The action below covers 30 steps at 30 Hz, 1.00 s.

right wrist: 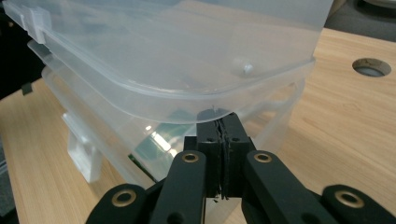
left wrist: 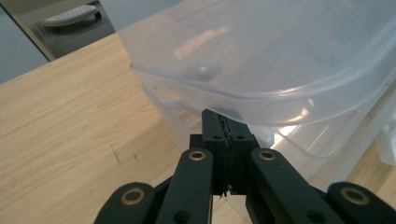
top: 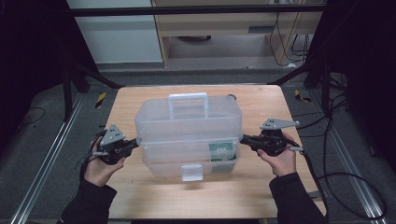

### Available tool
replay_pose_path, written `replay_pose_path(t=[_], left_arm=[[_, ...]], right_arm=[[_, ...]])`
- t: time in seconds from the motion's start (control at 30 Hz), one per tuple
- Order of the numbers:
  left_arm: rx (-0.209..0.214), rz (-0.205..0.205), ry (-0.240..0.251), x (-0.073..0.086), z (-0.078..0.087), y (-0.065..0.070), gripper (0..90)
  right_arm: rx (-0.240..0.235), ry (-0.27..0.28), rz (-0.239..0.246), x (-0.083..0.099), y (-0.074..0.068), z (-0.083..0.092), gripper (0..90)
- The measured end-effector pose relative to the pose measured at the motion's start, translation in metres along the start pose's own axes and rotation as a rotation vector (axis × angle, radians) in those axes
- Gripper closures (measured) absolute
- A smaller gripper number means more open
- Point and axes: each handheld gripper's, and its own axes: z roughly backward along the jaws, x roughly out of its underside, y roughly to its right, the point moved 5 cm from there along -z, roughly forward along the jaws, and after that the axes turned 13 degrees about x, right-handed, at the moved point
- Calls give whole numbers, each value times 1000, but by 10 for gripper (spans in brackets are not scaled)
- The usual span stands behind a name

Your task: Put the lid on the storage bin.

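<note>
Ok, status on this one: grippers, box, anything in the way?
Left gripper and right gripper both shut, tips tucked under the lid rim at either end of the clear box. Lid looks slightly raised. Nothing in the way.

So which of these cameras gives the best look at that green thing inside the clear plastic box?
The high view: the green pack shows through the front wall of the clear box, in its lower part near the right end. The right gripper view shows a blurred green patch under the raised lid. In the left gripper view I cannot make it out.
</note>
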Motion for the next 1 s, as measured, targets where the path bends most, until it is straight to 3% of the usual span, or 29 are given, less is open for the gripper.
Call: replay_pose_path(t=[0.27, 0.43, 0.57, 0.63, 0.77, 1.0], left_arm=[[1, 13, -25, 11, -5, -2, 879], [-12, 27, -72, 23, -11, -11, 849], [-39, 66, -92, 35, -14, -25, 820], [-47, 103, -89, 41, -16, -31, 800], [-88, 127, -89, 52, -20, -43, 694], [-129, 164, -114, 70, -27, -59, 508]], right_arm=[[24, -34, 20, 13, -1, 0, 887], [54, -75, 31, 25, 3, -3, 882], [72, -90, 27, 33, 11, -5, 877], [103, -93, 23, 35, 18, -5, 859], [176, -104, 8, 45, 35, -8, 755], [354, -123, -35, 71, 73, -15, 456]])
